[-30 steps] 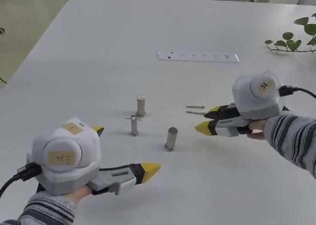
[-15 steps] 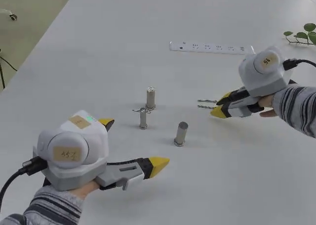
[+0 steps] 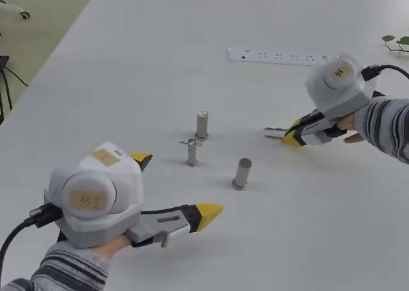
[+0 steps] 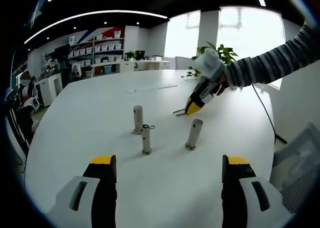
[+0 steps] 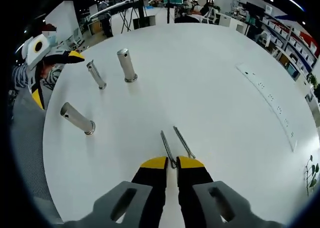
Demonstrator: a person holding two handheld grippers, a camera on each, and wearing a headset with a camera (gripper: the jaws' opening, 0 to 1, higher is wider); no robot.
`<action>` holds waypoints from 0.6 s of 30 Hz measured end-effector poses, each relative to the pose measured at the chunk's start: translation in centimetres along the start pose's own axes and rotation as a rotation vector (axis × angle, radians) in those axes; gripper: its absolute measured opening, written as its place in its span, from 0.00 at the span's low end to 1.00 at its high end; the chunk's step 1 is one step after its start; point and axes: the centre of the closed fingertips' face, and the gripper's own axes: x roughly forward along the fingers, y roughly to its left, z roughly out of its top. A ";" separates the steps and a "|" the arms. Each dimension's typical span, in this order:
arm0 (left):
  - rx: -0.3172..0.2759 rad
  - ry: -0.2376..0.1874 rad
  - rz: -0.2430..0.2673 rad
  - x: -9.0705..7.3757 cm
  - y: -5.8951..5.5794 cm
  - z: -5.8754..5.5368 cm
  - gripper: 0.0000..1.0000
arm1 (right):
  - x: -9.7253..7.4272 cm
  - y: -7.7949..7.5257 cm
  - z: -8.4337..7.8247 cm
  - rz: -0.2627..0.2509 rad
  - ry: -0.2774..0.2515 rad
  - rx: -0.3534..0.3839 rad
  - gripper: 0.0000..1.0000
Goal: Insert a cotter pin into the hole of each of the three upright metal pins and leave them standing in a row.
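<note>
Three metal pins stand upright near the middle of the white desk (image 3: 128, 80): the far pin (image 3: 202, 125), the middle pin (image 3: 192, 153) and the near pin (image 3: 241, 173), the last set off toward the right edge. The middle pin carries a fitted cotter (image 3: 186, 142) through its top (it sticks out toward the left edge). To the right of them the right gripper (image 5: 172, 163) sits low over the desk, jaws pressed together on the end of a cotter pin (image 5: 167, 147). A second cotter pin (image 5: 183, 142) lies just beside it. The left gripper (image 3: 176, 183) hovers toward the near edge, jaws spread wide. A power strip (image 3: 281, 55) lies toward the far edge.
</note>
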 end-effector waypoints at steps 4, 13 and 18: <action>0.004 0.007 -0.011 0.1 -0.1 0.0 0.85 | 0.0 0.4 0.1 0.007 0.042 -0.064 0.00; 0.014 0.015 -0.019 0.2 0.1 -0.2 0.84 | 0.1 0.2 0.1 -0.014 0.067 -0.135 0.00; 0.027 0.007 -0.026 0.1 0.1 0.0 0.81 | -0.3 0.2 0.0 -0.033 0.044 -0.127 0.00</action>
